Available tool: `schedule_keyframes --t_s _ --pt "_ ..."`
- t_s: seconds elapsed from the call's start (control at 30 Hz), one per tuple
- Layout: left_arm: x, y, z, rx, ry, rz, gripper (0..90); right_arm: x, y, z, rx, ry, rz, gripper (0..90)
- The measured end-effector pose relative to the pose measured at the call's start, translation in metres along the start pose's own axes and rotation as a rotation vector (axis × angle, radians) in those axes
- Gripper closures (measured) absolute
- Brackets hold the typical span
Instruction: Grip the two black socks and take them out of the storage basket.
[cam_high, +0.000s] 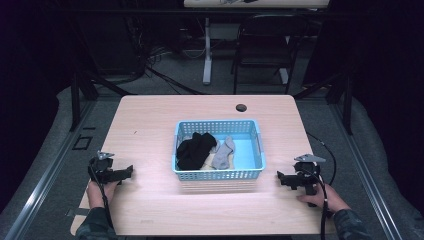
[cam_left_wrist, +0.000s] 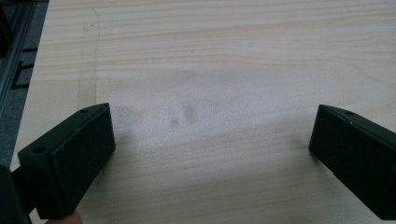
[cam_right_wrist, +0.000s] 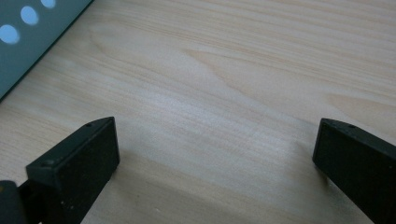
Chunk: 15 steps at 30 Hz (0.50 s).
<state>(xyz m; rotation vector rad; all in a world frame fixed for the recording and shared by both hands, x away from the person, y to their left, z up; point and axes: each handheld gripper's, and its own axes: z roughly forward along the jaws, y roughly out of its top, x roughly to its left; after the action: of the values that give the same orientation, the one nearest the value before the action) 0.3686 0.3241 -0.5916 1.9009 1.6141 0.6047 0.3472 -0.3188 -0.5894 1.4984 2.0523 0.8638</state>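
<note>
The pale wooden surface (cam_high: 150, 125) carries a blue basket (cam_high: 250, 173) with socks (cam_high: 195, 150); behind stands a dark chair (cam_high: 260, 45). Both tongs, left (cam_high: 131, 170) and right (cam_high: 279, 176), are wide open and empty. No readable writing.

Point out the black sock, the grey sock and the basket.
black sock (cam_high: 194, 150), high view, middle of the bundle
grey sock (cam_high: 223, 153), high view, mid-length
basket (cam_high: 216, 175), high view, near wall

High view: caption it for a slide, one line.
Two open grippers, left gripper and right gripper, rest either side of a blue basket holding black socks and a grey sock.
</note>
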Motion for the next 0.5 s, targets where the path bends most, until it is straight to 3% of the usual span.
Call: schedule_keyframes --t_s 0.5 --pt "0.0002 0.0001 0.0 -0.001 0.004 -0.001 0.0 0.0001 -0.0001 -0.0001 0.0 0.0 0.0 0.0"
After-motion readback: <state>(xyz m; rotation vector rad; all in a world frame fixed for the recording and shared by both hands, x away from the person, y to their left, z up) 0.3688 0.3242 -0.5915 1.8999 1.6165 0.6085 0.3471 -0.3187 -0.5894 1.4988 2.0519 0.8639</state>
